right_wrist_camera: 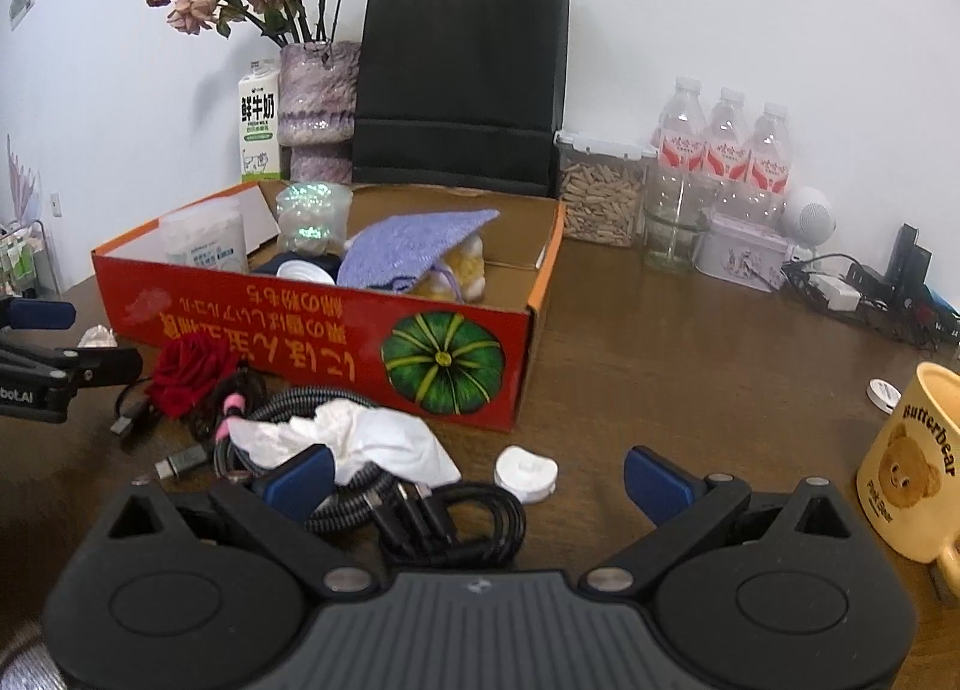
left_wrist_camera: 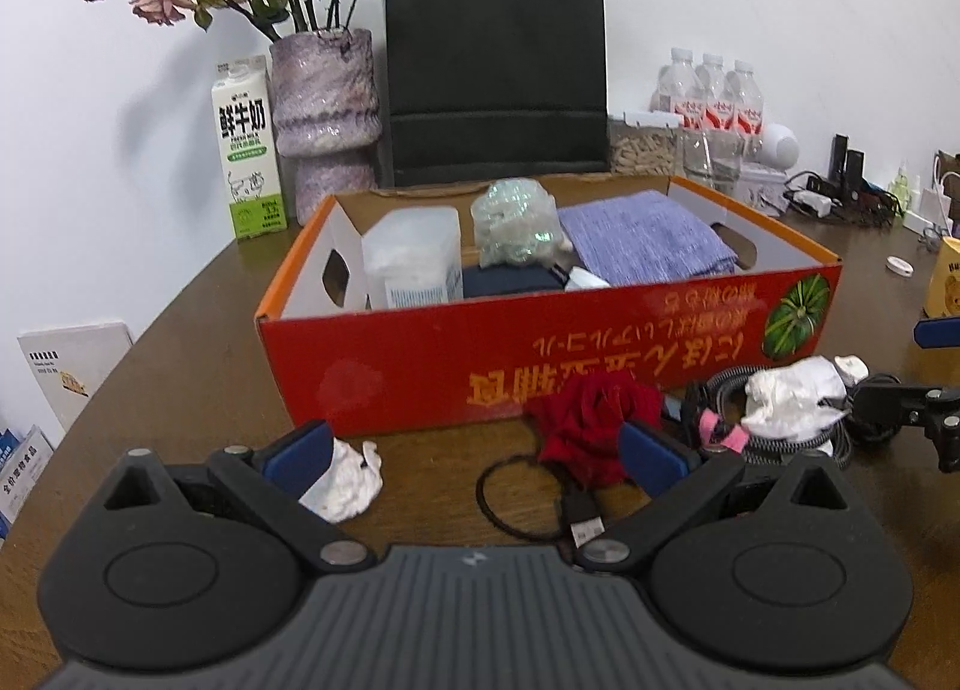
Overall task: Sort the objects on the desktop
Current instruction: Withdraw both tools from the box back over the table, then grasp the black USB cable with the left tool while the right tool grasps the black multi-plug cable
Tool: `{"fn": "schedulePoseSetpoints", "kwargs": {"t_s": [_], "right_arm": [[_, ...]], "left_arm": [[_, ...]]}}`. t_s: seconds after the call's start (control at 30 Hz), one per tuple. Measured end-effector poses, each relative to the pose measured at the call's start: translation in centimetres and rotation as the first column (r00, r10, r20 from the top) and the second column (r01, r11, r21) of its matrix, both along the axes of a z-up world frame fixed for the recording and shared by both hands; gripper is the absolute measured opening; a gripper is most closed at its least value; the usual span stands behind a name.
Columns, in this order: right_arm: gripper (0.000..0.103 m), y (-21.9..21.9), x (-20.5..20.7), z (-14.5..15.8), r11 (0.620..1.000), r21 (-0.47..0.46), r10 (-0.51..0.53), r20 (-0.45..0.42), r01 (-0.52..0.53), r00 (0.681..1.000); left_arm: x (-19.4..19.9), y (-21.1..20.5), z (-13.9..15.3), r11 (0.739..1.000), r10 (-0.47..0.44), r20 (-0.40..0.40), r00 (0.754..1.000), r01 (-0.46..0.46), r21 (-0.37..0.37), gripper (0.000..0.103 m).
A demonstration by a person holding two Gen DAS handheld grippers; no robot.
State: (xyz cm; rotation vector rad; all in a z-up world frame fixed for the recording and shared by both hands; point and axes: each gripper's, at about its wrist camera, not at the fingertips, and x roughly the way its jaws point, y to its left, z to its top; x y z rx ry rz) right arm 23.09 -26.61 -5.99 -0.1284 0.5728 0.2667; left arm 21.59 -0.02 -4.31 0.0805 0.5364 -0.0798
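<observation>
Both grippers, left [left_wrist_camera: 474, 453] and right [right_wrist_camera: 477, 477], spread, holding nothing. Crumpled white tissue [right_wrist_camera: 360, 438] sits on the braided cable coil [right_wrist_camera: 270, 408] by the red cardboard box [right_wrist_camera: 312, 342], near the desk's front edge. We judge it light and soft: pinch a raised fold.

box [left_wrist_camera: 420, 354]: glossy printed cardboard | table [right_wrist_camera: 690, 342]: wood, slight sheen | bag [left_wrist_camera: 495, 66]: matt black paper
</observation>
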Motion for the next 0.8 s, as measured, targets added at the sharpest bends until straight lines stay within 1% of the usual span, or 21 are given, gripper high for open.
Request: {"fn": "schedulePoseSetpoints", "kwargs": {"t_s": [0.17, 0.37, 0.43, 0.47, 0.53, 0.73, 0.8], "right_arm": [[0.103, -0.4, -0.3, -0.6, 1.000, -0.005, 0.001, -0.030, -0.001, 1.000], [0.103, -0.4, 0.0, -1.2, 1.000, -0.011, 0.002, -0.066, -0.003, 0.998], [0.103, -0.3, 0.2, -1.4, 1.000, -0.017, 0.006, -0.078, -0.007, 0.997], [0.103, -0.2, 0.2, -1.6, 1.000, -0.020, 0.008, -0.083, -0.009, 0.996], [0.103, 0.0, 0.4, -1.9, 1.000, -0.027, 0.009, -0.094, -0.012, 0.996], [0.103, -0.5, 1.0, -2.2, 0.999, 0.032, 0.013, -0.128, -0.009, 0.992], [0.103, -0.4, 1.0, -2.2, 1.000, 0.030, 0.009, -0.127, -0.006, 0.992]], "left_arm": [[0.1, -0.1, -0.5, 1.000, -0.018, -0.048, 0.999, 0.018, 0.000, 0.103], [0.5, -0.4, -1.1, 1.000, -0.016, -0.093, 0.996, 0.018, 0.015, 0.103], [0.9, -0.4, -1.6, 1.000, -0.011, -0.125, 0.992, 0.013, 0.019, 0.103], [1.2, -0.2, -1.8, 1.000, -0.014, -0.144, 0.990, 0.015, 0.005, 0.103], [1.3, 0.2, -1.9, 1.000, -0.016, -0.156, 0.988, 0.011, -0.029, 0.103], [1.5, 0.4, -2.0, 0.999, -0.011, -0.157, 0.987, 0.006, -0.032, 0.103], [1.5, 0.3, -2.0, 0.999, -0.012, -0.158, 0.987, 0.007, -0.031, 0.103]]}}
